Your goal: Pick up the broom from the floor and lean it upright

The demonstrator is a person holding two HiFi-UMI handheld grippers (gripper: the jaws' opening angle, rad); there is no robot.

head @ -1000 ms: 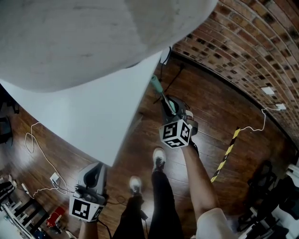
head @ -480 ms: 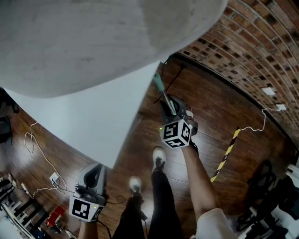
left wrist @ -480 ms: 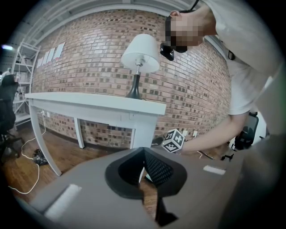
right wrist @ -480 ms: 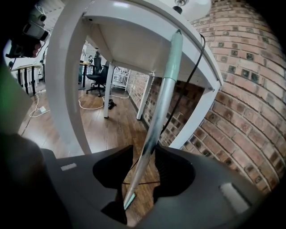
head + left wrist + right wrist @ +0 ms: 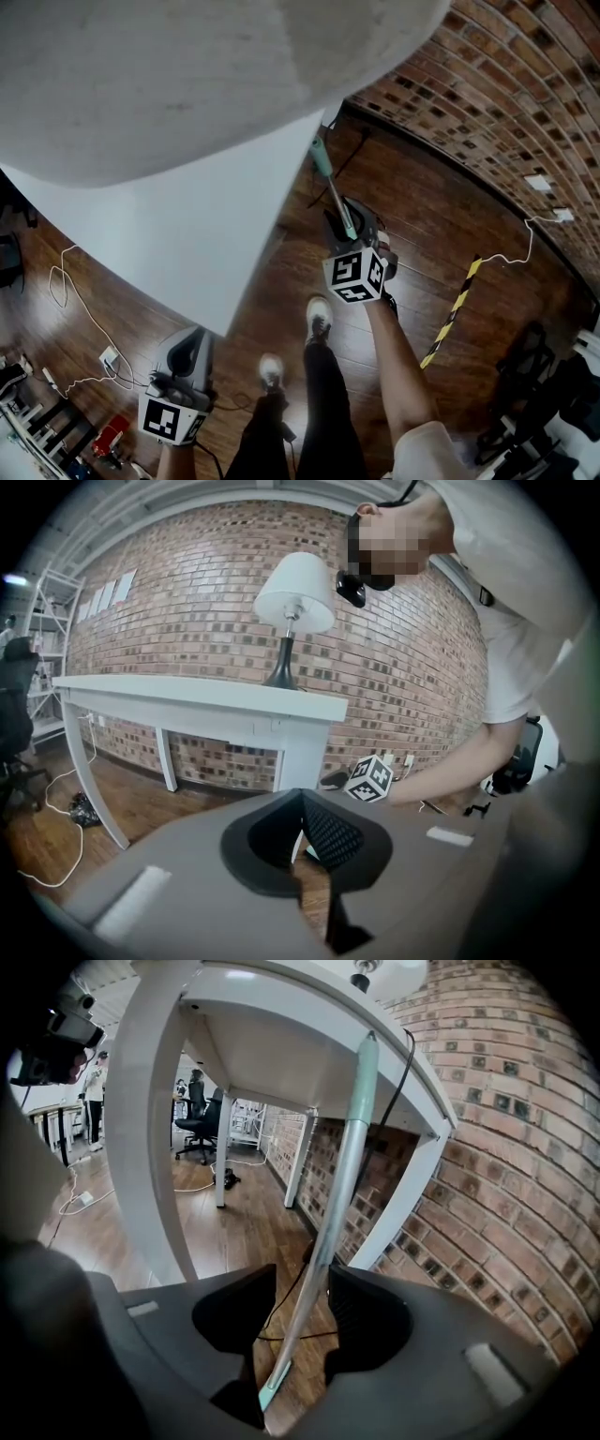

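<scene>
Two grippers: right gripper (image 5: 302, 1277) far right, jaws opening, broom (image 5: 343, 1174) handle between them. Broom upright, top against table (image 5: 142, 1138) edge; brick wall (image 5: 511, 1157) right, black cord (image 5: 410, 1063) behind. Left gripper (image 5: 302, 803) closed, empty, near left.

The person wears a white short-sleeved shirt (image 5: 427, 448), black trousers (image 5: 314, 412) and white shoes (image 5: 319, 319). The left gripper (image 5: 192, 333) and the right gripper (image 5: 348, 214) are alike. Each has a smooth grey plastic housing with small pale rectangular labels and black jaws with finely ribbed pads. Behind sits a white cube (image 5: 354, 275) printed with black square markers. The right gripper's jaws are opening, with the pale green broom handle (image 5: 342, 1176) between them.
</scene>
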